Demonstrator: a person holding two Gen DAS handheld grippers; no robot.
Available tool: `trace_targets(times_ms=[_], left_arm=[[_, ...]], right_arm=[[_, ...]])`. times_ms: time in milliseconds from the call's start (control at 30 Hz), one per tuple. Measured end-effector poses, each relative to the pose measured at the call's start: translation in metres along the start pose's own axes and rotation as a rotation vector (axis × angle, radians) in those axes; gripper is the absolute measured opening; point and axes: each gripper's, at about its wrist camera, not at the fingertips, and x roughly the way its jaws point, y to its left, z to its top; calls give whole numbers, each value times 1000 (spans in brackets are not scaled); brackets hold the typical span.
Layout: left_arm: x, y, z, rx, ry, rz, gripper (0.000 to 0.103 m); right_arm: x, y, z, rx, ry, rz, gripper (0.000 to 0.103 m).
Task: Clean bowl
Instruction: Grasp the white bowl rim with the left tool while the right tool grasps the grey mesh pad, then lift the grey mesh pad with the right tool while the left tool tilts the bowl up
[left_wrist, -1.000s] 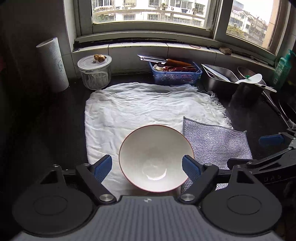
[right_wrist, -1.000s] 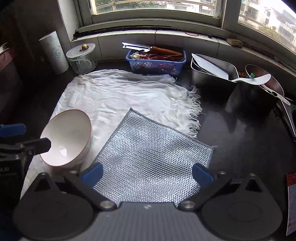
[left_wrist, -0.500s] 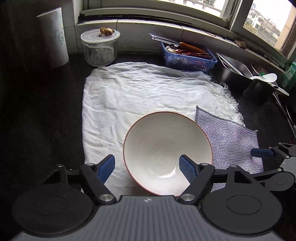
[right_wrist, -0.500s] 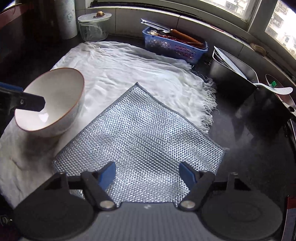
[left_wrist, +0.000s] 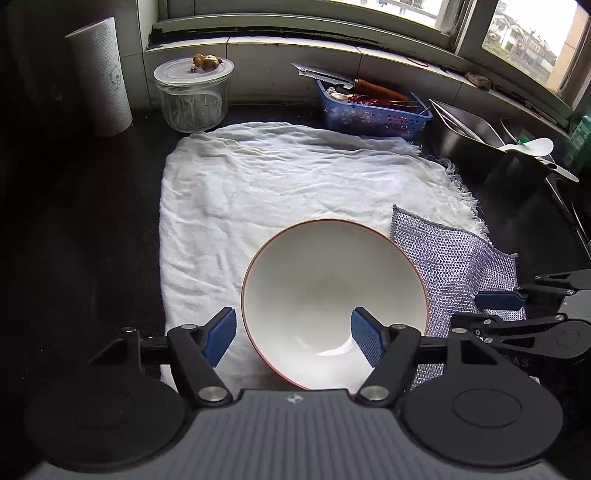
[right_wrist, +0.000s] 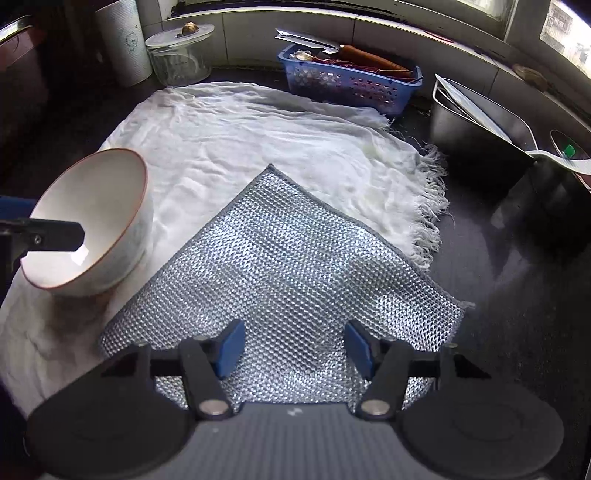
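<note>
A dark counter (left_wrist: 92, 229) carries a white towel (left_wrist: 277, 184). On it sits the bowl (left_wrist: 332, 291), glazed, probably slippery and breakable; its near rim is the hold. The left tool (left_wrist: 293, 334) is closing astride that rim, not pinching. The right tool (right_wrist: 291, 347) is closing over the limp mesh cloth (right_wrist: 295, 258).

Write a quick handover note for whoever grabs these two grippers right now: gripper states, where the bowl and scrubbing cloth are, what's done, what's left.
Left gripper: jaws closing astride the near rim of the white bowl, one pad inside, one outside; not yet clamped.
Right gripper: jaws closing over the near part of the silver mesh cloth; not yet pinched.
The bowl stands upright on the white towel, and looks empty. The mesh cloth lies flat beside it, partly on the towel, partly on the dark counter.
Done: both grippers are in place.
Left: grip bowl and cloth, then wipe the bowl.
</note>
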Motion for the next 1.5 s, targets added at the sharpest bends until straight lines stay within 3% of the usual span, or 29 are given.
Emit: trace_targets(times_ms=[100,133,167,400,600,767,867,900,933,967,1000,1100,1167,1233,1333,1467,1500], left_arm=[[-1,-2,0,7,-4,-4,69],[-1,-2,0,8,-5,-4,69],[-1,-2,0,7,-6,-4,69],[-4,2,1,2,-17,-2,69],[-5,5,1,-4,-18,-3,69],[-6,0,1,11,-15,-11,69],[-8,0,1,12,-16,-10,69],[-8,1,1,11,-16,-8,69],[-8,1,0,10,-15,-7,69],[-7,2,0,9,-14,-7,69],[-7,2,0,9,-13,-7,69],[-6,2,0,12,-10,-10,69],[-5,1,1,16,-6,-12,69],[-3,1,1,13,0,-17,69],[-1,3,0,-2,13,-34,69],[2,8,-2,-40,29,-59,69],[2,7,-2,-38,28,-57,69]], right_arm=[[1,1,3,-4,9,18,22],[1,-1,4,3,10,22,10],[1,-5,4,11,12,24,5],[-4,-14,6,22,6,39,1],[-47,-16,22,32,-97,137,1],[-11,-4,14,-72,-56,133,1],[-4,1,5,-100,-72,73,8],[-6,2,3,-92,-92,50,27],[-10,1,1,-69,-109,29,69],[-14,-1,-1,-37,-124,9,88],[-16,-3,-2,-12,-127,-13,97],[-11,-9,-4,19,-72,2,94],[-2,-8,-6,5,-26,7,85],[5,-5,-8,-10,7,7,83],[3,-1,-8,-44,2,34,60],[0,7,-4,-85,14,66,40],[0,6,-3,-83,17,70,31]])
